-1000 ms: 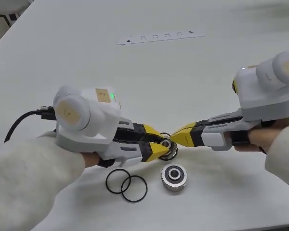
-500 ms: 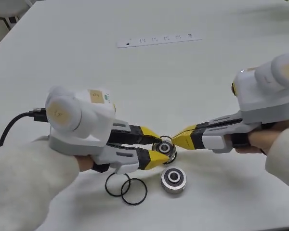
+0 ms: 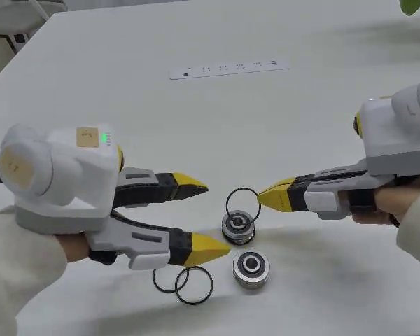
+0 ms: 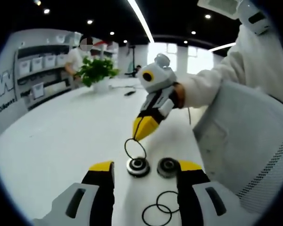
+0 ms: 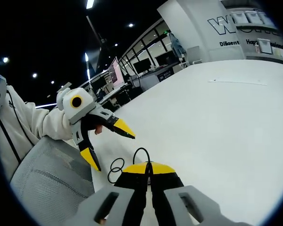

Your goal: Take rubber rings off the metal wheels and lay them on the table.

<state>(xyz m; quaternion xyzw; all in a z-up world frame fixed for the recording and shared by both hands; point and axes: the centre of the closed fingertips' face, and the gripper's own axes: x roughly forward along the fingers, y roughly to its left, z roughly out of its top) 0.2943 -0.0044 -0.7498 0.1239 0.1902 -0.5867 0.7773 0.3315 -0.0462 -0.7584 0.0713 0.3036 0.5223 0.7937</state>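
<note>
The right gripper (image 3: 264,198) is clamped shut on a ring (image 3: 227,205), holding it upright just above one wheel (image 3: 238,225). The left gripper (image 3: 217,215) gapes wide beside that wheel, holding nothing. A second wheel (image 3: 252,267) sits near, and two loose rings (image 3: 213,285) lie overlapping on the table (image 3: 196,119).
</note>
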